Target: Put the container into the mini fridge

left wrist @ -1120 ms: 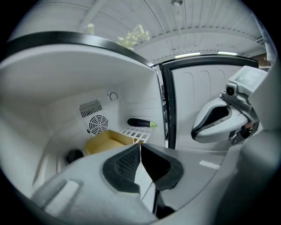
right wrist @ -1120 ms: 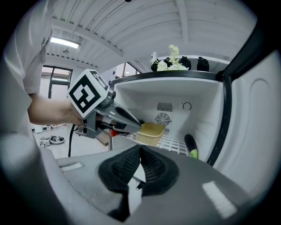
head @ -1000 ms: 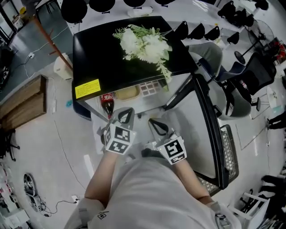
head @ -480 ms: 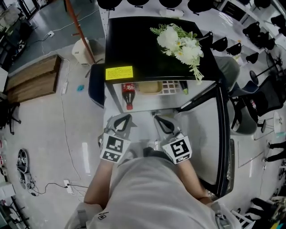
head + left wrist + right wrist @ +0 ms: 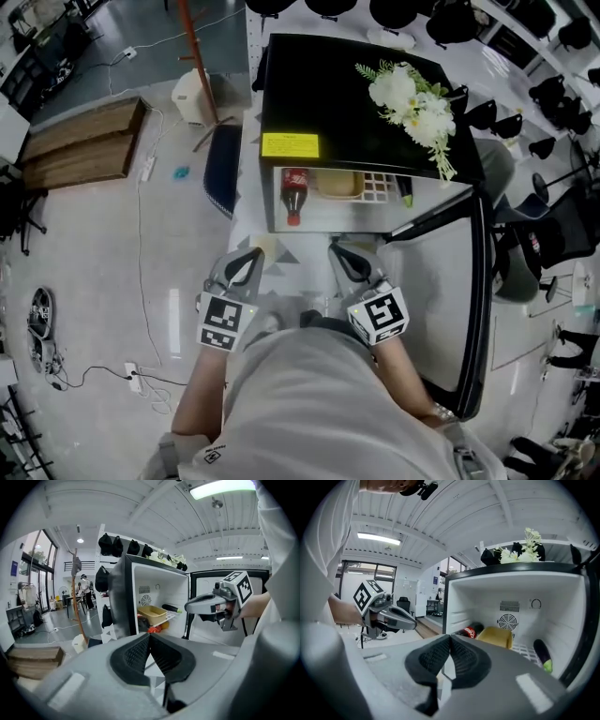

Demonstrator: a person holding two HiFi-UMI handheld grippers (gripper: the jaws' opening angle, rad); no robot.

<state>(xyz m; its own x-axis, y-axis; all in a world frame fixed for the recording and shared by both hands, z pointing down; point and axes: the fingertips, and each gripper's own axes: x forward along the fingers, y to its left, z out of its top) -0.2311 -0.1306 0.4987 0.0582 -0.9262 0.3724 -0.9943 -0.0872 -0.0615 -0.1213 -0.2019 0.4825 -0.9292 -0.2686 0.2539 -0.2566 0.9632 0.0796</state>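
The black mini fridge [image 5: 356, 103] stands open just ahead, its door [image 5: 476, 281] swung out to the right. On its wire shelf the yellow container [image 5: 339, 184] sits between a cola bottle [image 5: 294, 192] and a dark green vegetable [image 5: 403, 192]. The container also shows in the left gripper view [image 5: 151, 614] and in the right gripper view [image 5: 496, 637]. My left gripper [image 5: 251, 255] and right gripper [image 5: 337, 251] hover side by side in front of the fridge, short of the shelf. Both are shut with nothing between their pads.
White flowers [image 5: 417, 98] and a yellow sticker [image 5: 290, 145] lie on the fridge top. Wooden boards [image 5: 80, 145] and a white canister [image 5: 192, 94] are on the floor to the left, and office chairs [image 5: 553, 225] to the right. A person [image 5: 84, 592] stands far off.
The head view has swung: the fridge has shifted from upper left to centre right and now faces me squarely. Both grippers stay shut and close to the body.
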